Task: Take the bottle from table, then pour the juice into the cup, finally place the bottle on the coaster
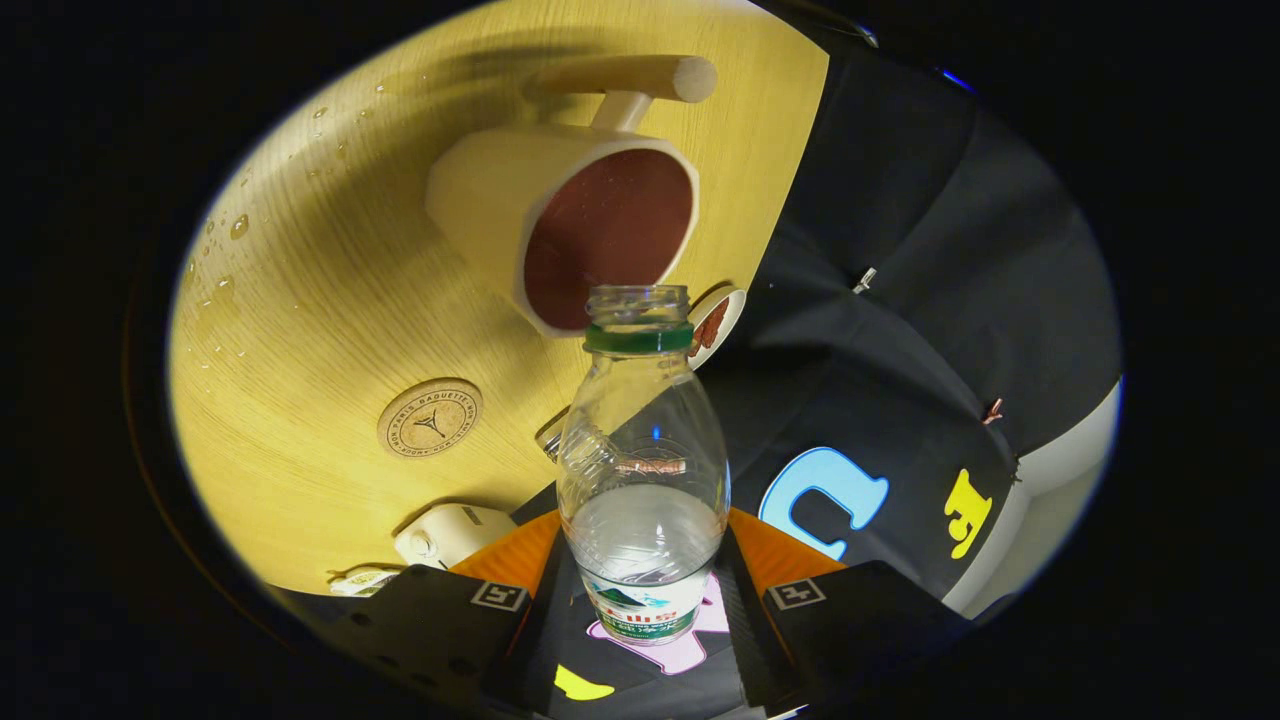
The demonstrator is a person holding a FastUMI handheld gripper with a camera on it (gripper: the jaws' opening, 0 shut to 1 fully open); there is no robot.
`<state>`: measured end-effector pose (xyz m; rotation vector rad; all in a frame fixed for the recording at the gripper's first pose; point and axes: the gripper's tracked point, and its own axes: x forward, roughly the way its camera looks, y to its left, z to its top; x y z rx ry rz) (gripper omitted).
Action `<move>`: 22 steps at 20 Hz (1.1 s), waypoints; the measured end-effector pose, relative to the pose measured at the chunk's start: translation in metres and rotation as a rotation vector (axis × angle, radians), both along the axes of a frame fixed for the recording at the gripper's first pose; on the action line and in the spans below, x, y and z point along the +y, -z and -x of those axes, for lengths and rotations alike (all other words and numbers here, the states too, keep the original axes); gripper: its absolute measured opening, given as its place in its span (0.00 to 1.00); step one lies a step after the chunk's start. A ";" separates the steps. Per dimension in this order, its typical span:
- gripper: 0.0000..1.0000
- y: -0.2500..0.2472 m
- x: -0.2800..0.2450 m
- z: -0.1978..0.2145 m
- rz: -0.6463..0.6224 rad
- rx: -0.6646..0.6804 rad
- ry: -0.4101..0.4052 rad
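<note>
The hand-held gripper (645, 600) grips the bottle (642, 470), uncapped mouth at the cup (570, 215) rim at 12 o'clock. Taking is done; pouring looks underway, liquid remaining. The coaster (430, 418) at 10 o'clock on the desk (300, 300) waits.

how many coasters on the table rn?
2: a round cork coaster beside the cream cup; a white printed round coaster mostly hidden behind the clear plastic bottle that the gripper holds.
</note>
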<state>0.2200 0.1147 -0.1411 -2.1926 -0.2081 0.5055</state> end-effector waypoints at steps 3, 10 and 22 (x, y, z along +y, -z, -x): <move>0.72 0.000 0.001 0.002 0.002 -0.010 -0.010; 0.72 0.000 0.000 0.004 -0.046 -0.023 0.029; 0.72 -0.072 -0.046 0.030 -0.682 0.094 0.402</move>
